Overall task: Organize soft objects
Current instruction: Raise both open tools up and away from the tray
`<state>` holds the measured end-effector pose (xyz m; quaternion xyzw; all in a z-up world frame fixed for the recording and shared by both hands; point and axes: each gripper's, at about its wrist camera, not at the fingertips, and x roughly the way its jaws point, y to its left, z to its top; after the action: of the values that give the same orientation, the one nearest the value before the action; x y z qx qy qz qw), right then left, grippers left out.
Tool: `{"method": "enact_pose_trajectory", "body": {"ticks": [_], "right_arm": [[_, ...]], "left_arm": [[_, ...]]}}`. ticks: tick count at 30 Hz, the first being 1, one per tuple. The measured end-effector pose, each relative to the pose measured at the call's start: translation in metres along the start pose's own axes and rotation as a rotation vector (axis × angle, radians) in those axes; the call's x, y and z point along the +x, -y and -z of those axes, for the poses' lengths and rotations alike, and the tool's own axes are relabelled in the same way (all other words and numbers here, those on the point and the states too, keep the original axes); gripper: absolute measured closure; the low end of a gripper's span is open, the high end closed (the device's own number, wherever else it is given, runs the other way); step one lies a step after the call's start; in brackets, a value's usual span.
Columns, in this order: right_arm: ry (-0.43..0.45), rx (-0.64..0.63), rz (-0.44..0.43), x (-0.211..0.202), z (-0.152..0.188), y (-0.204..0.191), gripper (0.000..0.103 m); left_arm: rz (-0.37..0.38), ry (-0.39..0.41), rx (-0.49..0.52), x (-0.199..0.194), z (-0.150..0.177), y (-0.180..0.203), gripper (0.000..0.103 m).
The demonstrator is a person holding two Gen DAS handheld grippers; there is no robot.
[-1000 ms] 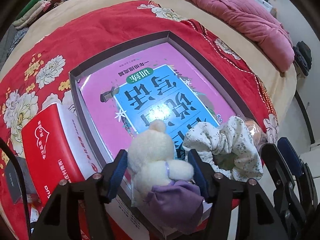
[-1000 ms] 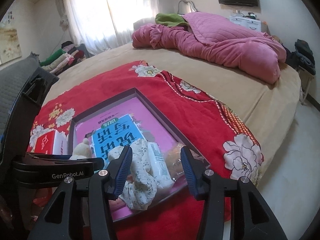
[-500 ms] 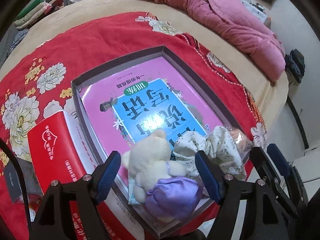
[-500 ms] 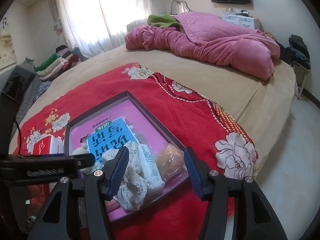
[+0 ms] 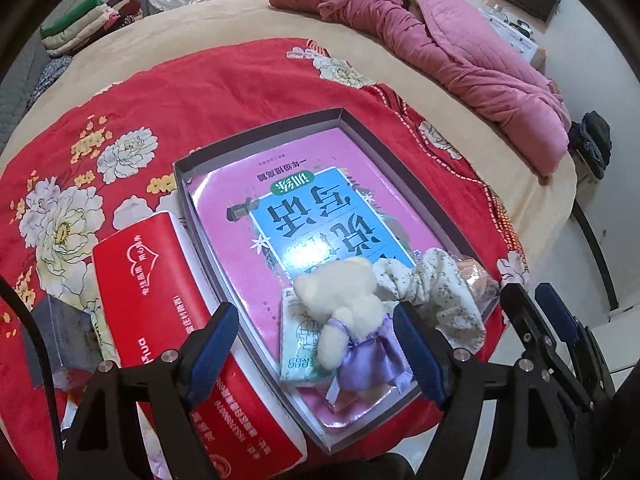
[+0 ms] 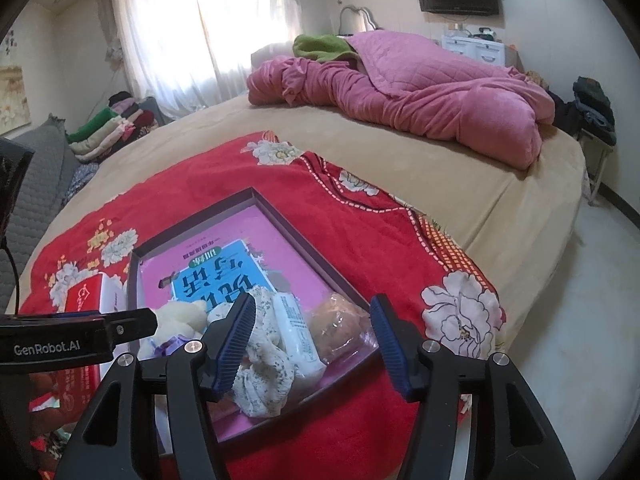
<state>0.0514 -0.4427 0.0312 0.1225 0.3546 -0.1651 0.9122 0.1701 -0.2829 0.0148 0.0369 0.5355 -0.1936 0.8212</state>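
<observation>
Left wrist view showed left tongs (image 5: 316, 350) released above the plush bear (image 5: 344, 300) in the box (image 5: 256, 136), right tongs (image 6: 312, 336) opening; lifting straight up would avoid snagging.

plush bear (image 5: 340, 300) in tray (image 5: 256, 140), scrunchie (image 5: 440, 284) right, tissue box (image 5: 160, 300) left

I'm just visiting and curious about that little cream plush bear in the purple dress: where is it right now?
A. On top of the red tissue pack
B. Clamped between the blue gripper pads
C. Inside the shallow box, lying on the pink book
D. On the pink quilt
C: the plush bear lies in the shallow box on the pink book, with no pad touching it.
</observation>
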Motion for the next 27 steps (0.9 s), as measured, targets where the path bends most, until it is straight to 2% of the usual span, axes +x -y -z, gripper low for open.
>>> {"method": "enact_pose_trajectory", "body": {"ticks": [2,11,19,27], "right_arm": [[0.010,-0.012,0.005,-0.004,-0.001,-0.002,0.034],[0.033,-0.052,0.021,-0.021,-0.002,-0.014,0.030],[0.025,-0.077,0.032,-0.033,0.001,-0.027,0.029],[0.045,-0.090,0.081,-0.051,0.002,-0.033,0.027]], "left_arm": [[-0.001,0.013,0.003,-0.007,0.001,0.001,0.024],[-0.017,0.071,0.020,-0.041,0.011,0.001,0.023],[-0.019,0.082,-0.004,-0.059,0.028,-0.010,0.021],[-0.026,0.102,-0.014,-0.075,0.042,-0.018,0.021]]}}
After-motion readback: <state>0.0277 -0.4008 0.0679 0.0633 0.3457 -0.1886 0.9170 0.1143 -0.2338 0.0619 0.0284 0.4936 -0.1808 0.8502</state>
